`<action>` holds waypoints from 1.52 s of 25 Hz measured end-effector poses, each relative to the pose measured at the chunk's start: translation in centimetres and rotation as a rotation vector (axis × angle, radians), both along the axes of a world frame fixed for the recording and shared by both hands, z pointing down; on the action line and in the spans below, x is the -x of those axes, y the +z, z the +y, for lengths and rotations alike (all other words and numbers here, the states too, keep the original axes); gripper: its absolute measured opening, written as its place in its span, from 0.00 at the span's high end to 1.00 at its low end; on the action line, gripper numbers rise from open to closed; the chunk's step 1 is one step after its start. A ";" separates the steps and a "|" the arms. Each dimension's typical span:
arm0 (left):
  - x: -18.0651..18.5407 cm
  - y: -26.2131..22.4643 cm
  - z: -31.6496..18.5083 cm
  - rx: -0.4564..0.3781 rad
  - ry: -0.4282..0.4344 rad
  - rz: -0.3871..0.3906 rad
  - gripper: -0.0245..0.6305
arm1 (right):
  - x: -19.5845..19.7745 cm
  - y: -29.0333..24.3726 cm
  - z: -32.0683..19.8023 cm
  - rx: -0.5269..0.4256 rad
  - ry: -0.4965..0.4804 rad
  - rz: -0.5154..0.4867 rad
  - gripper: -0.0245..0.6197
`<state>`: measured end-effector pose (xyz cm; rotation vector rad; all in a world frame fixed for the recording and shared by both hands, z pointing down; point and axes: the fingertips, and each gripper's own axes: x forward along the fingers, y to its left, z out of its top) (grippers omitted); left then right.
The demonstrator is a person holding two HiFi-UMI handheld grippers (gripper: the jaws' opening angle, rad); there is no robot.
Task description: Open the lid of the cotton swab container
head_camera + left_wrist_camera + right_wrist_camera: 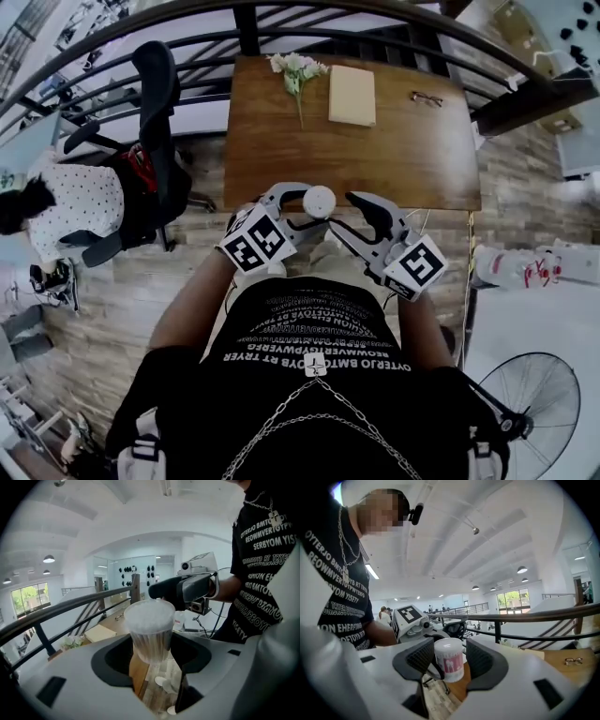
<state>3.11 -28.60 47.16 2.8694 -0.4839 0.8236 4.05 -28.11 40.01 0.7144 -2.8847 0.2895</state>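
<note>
White container (449,649), pink label (453,663)

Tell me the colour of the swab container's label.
Pink: the label on the swab container shows best in the right gripper view.

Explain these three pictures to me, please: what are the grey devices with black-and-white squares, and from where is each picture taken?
They are hand-held tongs; a person holds one in each hand. The head view looks down from a camera on the person's head. The other two views come from cameras riding on the left tongs and the right tongs. The left tongs grip a cotton swab container, its white lid on; the right tongs stand open around it. On the wooden table lie flowers, a beige book and glasses.
</note>
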 end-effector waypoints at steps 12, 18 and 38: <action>1.1 -5.8 5.8 0.009 0.196 0.033 0.56 | 4.3 -3.6 4.7 -0.122 -0.064 0.076 0.52; 1.0 -6.6 6.5 0.037 0.234 0.042 0.56 | 4.5 -4.2 5.3 -0.119 -0.042 0.054 0.58; -2.1 -4.0 3.6 -0.023 0.164 -0.092 0.57 | 1.0 -5.3 -0.5 0.085 0.001 -0.136 0.57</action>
